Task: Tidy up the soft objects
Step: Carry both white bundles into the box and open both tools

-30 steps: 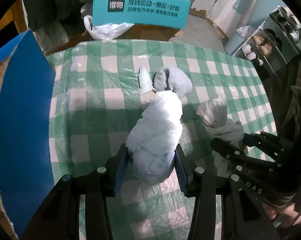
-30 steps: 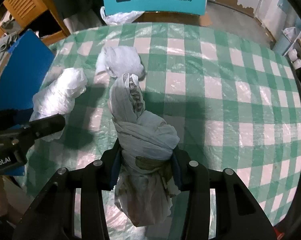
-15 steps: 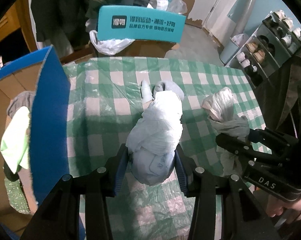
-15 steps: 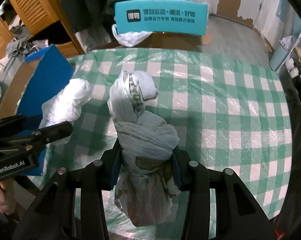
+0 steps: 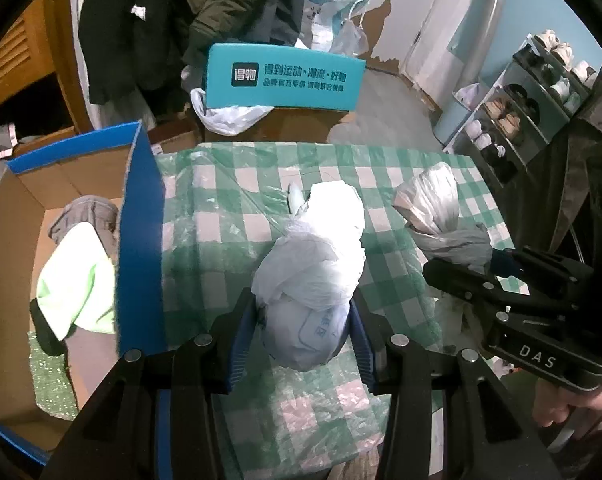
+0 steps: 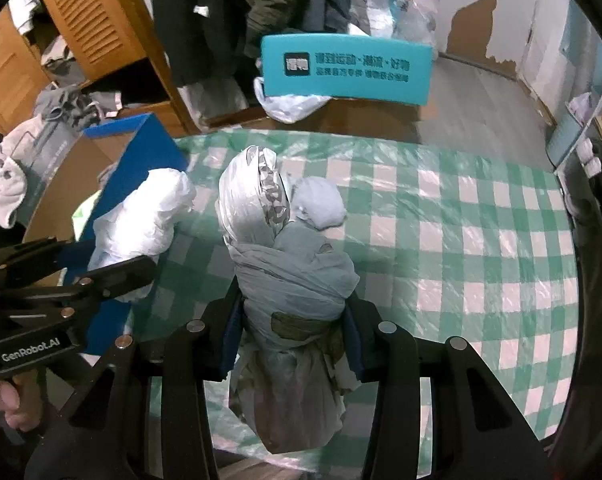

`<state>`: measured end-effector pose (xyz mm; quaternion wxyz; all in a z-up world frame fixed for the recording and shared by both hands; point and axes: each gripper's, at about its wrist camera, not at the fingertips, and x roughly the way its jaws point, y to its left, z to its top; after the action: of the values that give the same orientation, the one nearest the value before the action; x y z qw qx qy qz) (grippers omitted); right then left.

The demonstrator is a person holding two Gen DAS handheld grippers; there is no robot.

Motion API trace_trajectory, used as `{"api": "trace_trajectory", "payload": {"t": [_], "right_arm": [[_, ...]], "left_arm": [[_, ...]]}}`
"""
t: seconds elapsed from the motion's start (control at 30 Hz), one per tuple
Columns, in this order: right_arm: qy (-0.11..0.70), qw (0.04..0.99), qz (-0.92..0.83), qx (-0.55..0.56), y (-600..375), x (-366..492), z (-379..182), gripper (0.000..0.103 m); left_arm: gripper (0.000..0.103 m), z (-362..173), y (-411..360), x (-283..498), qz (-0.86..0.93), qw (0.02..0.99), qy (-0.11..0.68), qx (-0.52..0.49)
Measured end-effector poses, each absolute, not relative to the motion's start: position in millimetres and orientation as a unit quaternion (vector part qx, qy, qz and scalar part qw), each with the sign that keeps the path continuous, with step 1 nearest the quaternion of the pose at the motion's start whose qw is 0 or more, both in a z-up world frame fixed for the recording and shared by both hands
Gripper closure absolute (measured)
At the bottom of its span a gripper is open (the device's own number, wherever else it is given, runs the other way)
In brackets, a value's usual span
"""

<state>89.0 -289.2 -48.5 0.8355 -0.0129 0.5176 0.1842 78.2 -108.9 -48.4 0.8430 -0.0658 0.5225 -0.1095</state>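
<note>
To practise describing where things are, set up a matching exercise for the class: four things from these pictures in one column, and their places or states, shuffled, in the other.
Things
1. white plastic-wrapped bundle
2. grey cloth-wrapped bundle
3. lime-green garment
4. small pale grey wad

Places
A. lying loose on the green checked tablecloth
B. inside the blue-edged cardboard box
C. clamped in the right gripper
D. clamped in the left gripper

Pairs: 1-D, 2-C, 3-B, 4-A

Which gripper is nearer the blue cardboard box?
Left. The left gripper, holding a white bundle, is beside the blue cardboard box; the right gripper is farther right.
</note>
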Motion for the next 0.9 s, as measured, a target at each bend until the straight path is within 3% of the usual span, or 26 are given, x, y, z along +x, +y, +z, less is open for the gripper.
{"api": "trace_trajectory", "payload": {"t": [0.9], "right_arm": [[0.487,0.84,0.238,-0.039,-216,81,-12,0.061]], "left_arm": [[0.057,-20,-41,46,-0.075,0.861,0.492,-0.099]]}}
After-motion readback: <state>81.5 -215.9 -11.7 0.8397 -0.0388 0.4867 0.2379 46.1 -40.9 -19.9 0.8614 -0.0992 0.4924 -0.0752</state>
